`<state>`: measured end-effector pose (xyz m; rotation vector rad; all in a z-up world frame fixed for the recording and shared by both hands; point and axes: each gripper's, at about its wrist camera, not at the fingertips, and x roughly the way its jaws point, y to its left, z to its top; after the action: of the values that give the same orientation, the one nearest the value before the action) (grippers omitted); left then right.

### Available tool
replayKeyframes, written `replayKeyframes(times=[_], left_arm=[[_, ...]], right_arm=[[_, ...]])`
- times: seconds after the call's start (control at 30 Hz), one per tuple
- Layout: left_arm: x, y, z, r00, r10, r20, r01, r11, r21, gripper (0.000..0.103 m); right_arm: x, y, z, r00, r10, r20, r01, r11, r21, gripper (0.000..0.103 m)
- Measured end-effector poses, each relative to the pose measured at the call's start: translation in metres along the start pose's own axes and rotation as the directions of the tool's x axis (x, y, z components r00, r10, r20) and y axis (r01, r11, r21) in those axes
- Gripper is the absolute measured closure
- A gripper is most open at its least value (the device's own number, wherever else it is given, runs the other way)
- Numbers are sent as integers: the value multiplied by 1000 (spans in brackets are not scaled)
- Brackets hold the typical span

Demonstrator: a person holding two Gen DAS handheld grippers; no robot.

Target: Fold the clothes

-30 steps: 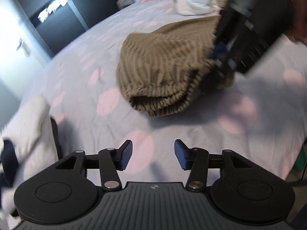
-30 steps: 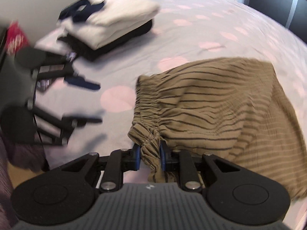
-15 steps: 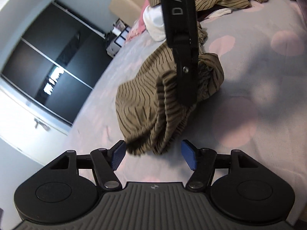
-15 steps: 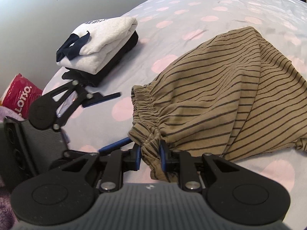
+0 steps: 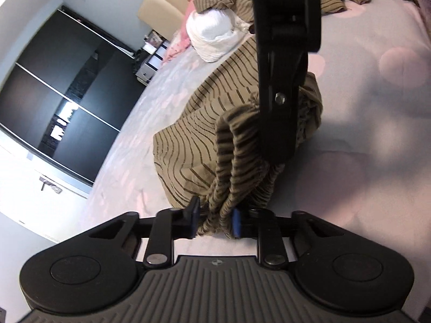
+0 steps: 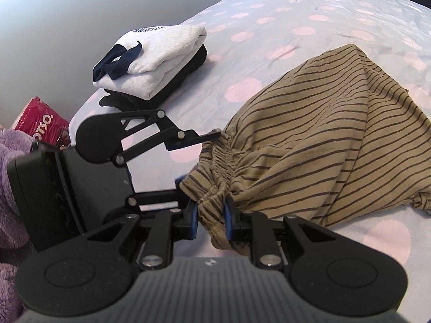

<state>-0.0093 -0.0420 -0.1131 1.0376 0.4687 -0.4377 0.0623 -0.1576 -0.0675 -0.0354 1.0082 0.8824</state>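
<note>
Both tools (image 6: 211, 222) pinch the striped shorts' (image 6: 309, 148) waistband, legs trailing away.

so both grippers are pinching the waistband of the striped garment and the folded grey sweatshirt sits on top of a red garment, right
Not quite: the folded grey sweatshirt sits on a black garment, as the right wrist view shows. Both the left gripper and right gripper do pinch the striped garment at its waistband.

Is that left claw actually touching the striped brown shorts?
Touching. In the left wrist view, the left claw has just been closing, and its blue pads press both sides of the gathered waistband of the striped brown shorts.
</note>
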Motion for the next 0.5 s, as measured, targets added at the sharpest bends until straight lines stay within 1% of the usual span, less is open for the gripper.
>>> replayKeyframes(times=[0.13,0.3,0.5], left_arm=[[-12,1,-4,998,-60,-7,60,998,36,93],[-37,-4,-9,994,-112,-18,113,989,92,94],[-83,-23,-22,987,-157,-43,163,966,200,95]], right_arm=[[-7,4,-4,1000,-5,-14,5,999,-35,82],[-18,23,-15,999,1,-52,-8,992,-129,82],[-29,51,-38,994,15,-108,-40,970,-240,82]])
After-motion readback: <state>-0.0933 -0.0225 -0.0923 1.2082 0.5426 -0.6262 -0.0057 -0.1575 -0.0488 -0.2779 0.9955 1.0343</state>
